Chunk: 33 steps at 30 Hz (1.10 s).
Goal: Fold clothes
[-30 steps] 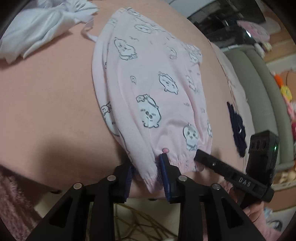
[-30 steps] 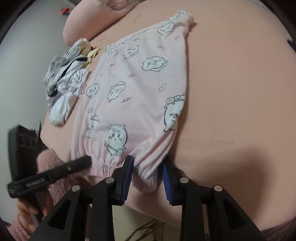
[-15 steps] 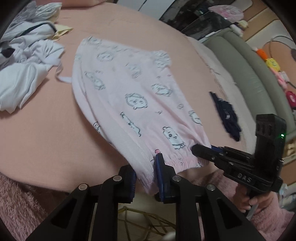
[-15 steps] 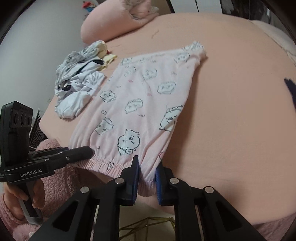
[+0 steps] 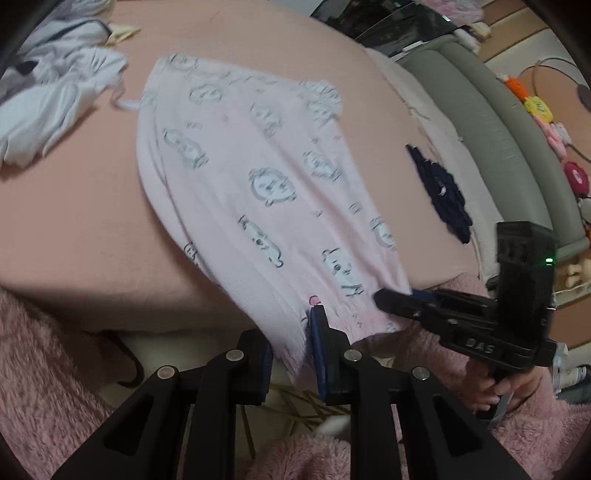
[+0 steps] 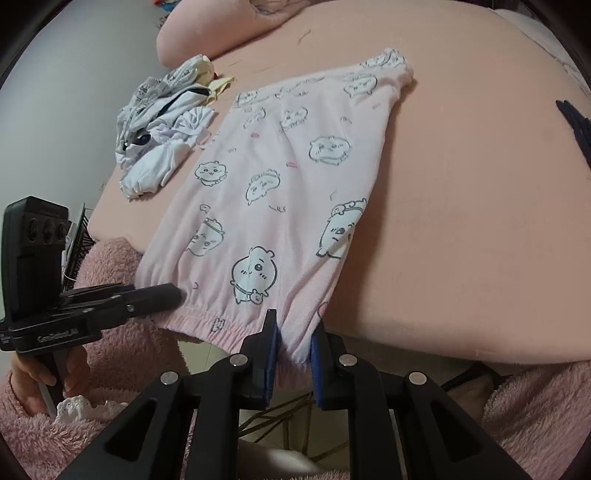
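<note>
Pink shorts printed with cartoon animals (image 5: 258,173) (image 6: 291,177) lie spread on the peach bed (image 5: 74,206) (image 6: 461,221), their elastic waistband hanging over the near edge. My left gripper (image 5: 290,350) is shut on the left corner of the waistband. My right gripper (image 6: 293,347) is shut on the right corner. Each gripper shows in the other's view, the right one in the left wrist view (image 5: 399,299), the left one in the right wrist view (image 6: 162,293). The cloth is pulled taut between them.
A heap of white and grey clothes (image 5: 48,88) (image 6: 162,129) lies left of the shorts. A dark navy garment (image 5: 443,195) (image 6: 574,125) lies to the right. A pink pillow (image 6: 229,26) is at the far side. A grey couch (image 5: 498,122) stands beyond the bed.
Both grippers closed tighter on the waistband corners and pulled back and up. The waistband now hangs off the bed edge and more of the shorts and bed shows.
</note>
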Each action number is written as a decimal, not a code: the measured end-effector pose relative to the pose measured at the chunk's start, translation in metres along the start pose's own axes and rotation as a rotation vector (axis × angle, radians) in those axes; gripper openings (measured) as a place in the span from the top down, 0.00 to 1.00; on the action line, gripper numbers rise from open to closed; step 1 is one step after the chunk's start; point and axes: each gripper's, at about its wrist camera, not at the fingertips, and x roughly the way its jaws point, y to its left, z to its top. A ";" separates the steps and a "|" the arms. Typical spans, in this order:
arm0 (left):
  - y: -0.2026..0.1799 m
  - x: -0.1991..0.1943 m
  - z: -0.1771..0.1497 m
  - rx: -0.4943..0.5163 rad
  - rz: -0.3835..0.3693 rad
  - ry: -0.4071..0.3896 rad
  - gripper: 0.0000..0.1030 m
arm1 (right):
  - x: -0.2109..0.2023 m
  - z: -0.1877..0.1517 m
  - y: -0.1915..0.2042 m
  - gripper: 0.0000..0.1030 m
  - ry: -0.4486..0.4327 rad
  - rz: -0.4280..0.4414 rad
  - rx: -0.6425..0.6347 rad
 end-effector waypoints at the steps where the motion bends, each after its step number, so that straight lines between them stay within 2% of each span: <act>1: -0.001 0.000 0.005 0.002 -0.001 -0.003 0.84 | 0.002 0.002 -0.003 0.87 0.011 0.005 0.012; 5: -0.003 -0.001 0.032 -0.003 -0.028 -0.041 0.84 | -0.003 0.027 -0.006 0.87 0.017 0.020 0.037; 9: 0.011 -0.003 0.076 -0.080 -0.100 -0.089 0.84 | -0.020 0.079 -0.013 0.86 -0.032 0.063 0.065; 12: 0.018 0.005 0.117 -0.098 -0.079 -0.121 0.84 | -0.019 0.126 -0.023 0.86 -0.066 0.089 0.089; 18: 0.053 0.028 0.195 -0.163 -0.025 -0.150 0.84 | 0.010 0.216 -0.016 0.86 -0.101 0.032 0.103; 21: 0.068 0.040 0.222 -0.154 -0.009 -0.124 0.84 | 0.024 0.247 -0.019 0.86 -0.105 0.031 0.122; 24: 0.078 0.054 0.241 -0.138 0.018 -0.113 0.82 | 0.050 0.273 -0.021 0.84 -0.101 -0.004 0.120; 26: 0.080 0.048 0.243 -0.132 0.020 -0.126 0.78 | 0.080 0.281 -0.031 0.83 -0.035 -0.044 0.137; 27: 0.081 0.045 0.244 -0.130 0.021 -0.132 0.78 | 0.089 0.282 -0.038 0.83 -0.006 -0.029 0.169; 28: 0.082 0.043 0.245 -0.127 0.022 -0.139 0.78 | 0.088 0.281 -0.042 0.83 -0.013 0.006 0.205; 30: 0.084 0.037 0.248 -0.121 0.024 -0.151 0.75 | 0.069 0.281 -0.045 0.82 -0.071 0.094 0.232; 32: 0.086 0.032 0.250 -0.116 0.026 -0.164 0.62 | 0.044 0.279 -0.045 0.80 -0.153 0.171 0.256; 33: 0.087 0.029 0.251 -0.113 0.027 -0.170 0.61 | 0.033 0.278 -0.045 0.77 -0.185 0.197 0.269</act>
